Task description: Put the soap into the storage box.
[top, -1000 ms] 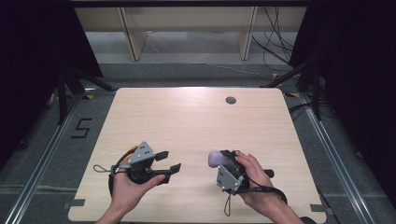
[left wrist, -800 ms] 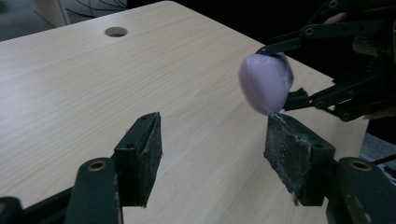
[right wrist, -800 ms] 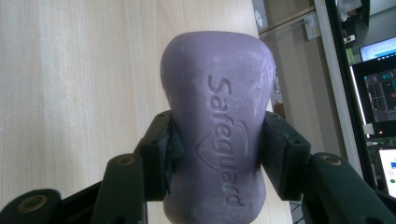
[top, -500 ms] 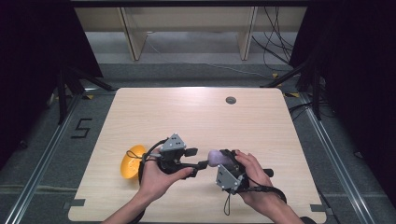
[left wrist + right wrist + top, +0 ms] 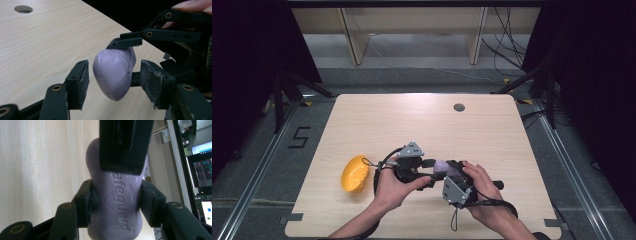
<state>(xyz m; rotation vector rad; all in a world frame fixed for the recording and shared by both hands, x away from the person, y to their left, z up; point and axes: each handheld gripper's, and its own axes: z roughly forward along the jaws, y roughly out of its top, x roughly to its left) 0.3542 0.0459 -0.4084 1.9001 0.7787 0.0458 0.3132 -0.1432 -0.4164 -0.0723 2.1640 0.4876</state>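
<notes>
Clearly the right gripper point(image 5: 443, 169) had the purple soap point(image 5: 443, 167) pinched between its pads, raised off the table point(image 5: 422, 120) near the front edge. In the right gripper view the bar point(image 5: 116, 202) stood between the two black jaws, both pads pressed against its narrow waist, with the raised lettering (it reads "afeguard", the first letter hidden) running along its face. One jaw of the left gripper lay across the far end of the bar in that view.

The left gripper point(image 5: 432, 172) faced the right one, tip to tip, and its jaws had just been closing around the free end of the soap. In the left gripper view the soap point(image 5: 113, 72) hung between the pads point(image 5: 80, 83) with a gap showing on each side, so they were not yet pressing on it. Behind the bar in that view the right gripper's jaw point(image 5: 126, 42) lay on top of the soap.

On the table, left of the left hand point(image 5: 394, 187), lay a yellow dish point(image 5: 354, 173), tipped on its side, well apart from the soap. A round hole point(image 5: 459, 107) sat near the table's far edge.
</notes>
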